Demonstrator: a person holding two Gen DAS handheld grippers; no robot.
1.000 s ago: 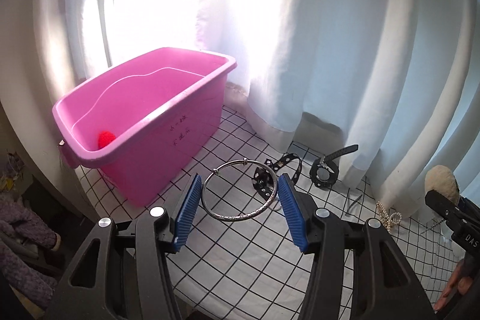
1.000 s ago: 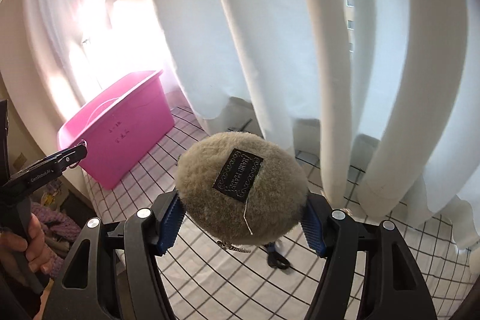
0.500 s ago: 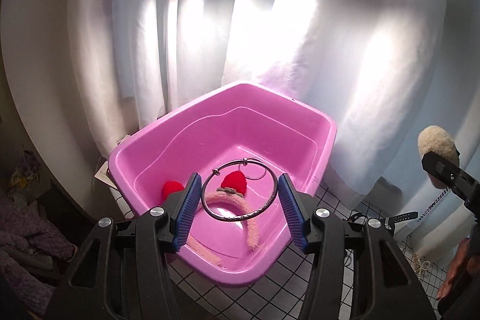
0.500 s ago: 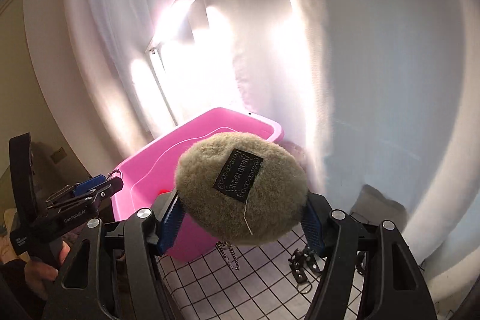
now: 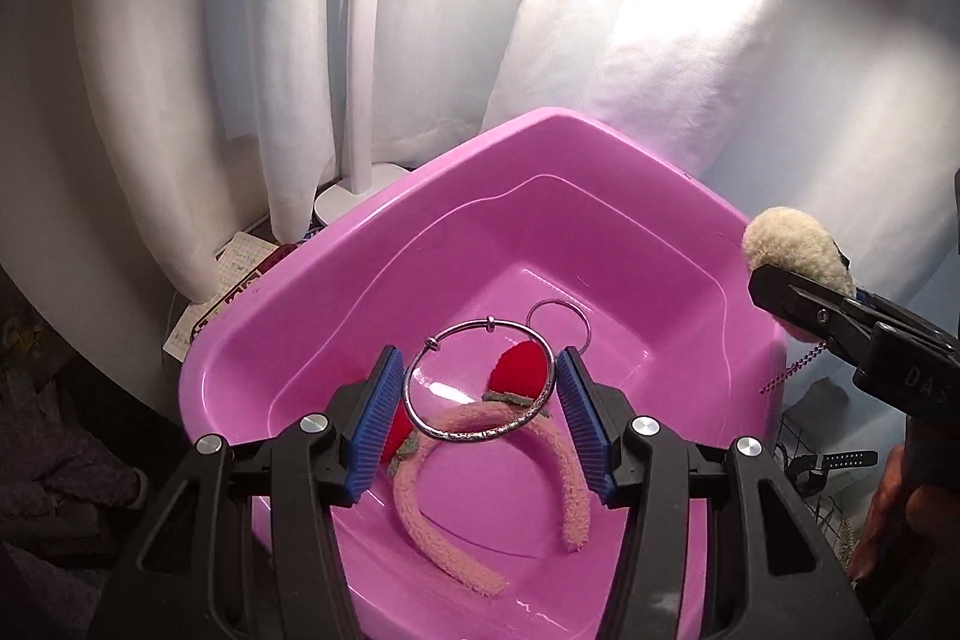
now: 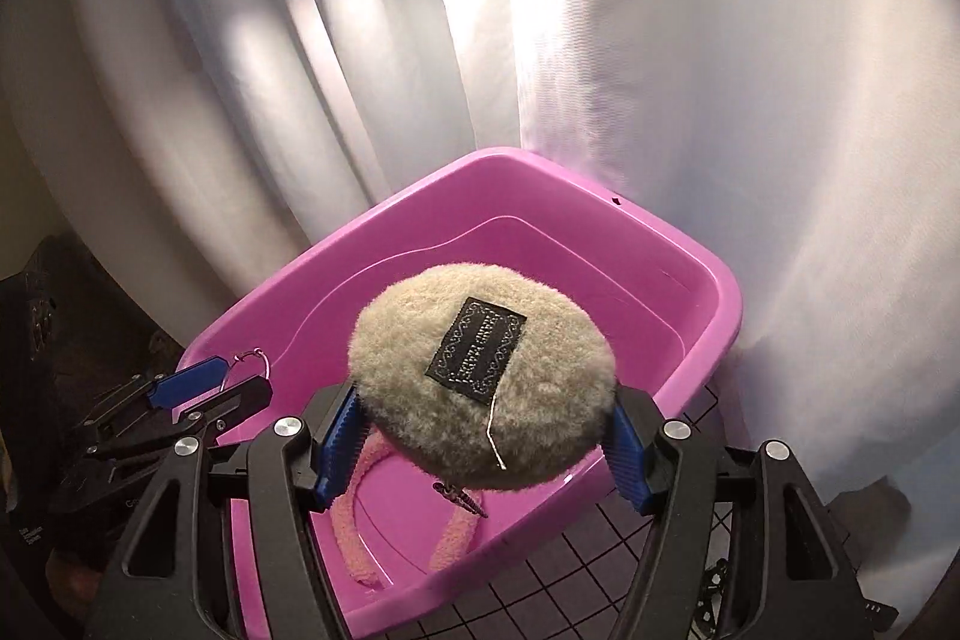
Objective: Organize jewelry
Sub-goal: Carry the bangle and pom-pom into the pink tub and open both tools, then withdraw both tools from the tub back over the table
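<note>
- The left gripper (image 5: 477, 415) is half open and clamped on a silver bangle (image 5: 479, 379); the ring is held across its width by the blue pads.
- The bangle hangs directly over the inside of the pink tub (image 5: 384, 244), above the near part of its floor, so only a release is judged to be needed.
- A pink fuzzy headband (image 5: 480, 490) with red ears (image 5: 521, 371) and a thin hoop (image 5: 558, 319) lie on the tub floor below the bangle.
- The right gripper (image 6: 474, 436) is wide and clamped on a beige fuzzy pouch (image 6: 480, 376), gripped across its long axis.
- The pouch is seen over the tub's near right rim, with a chain (image 6: 461, 498) dangling under it; the left gripper is judged further inside.
</note>
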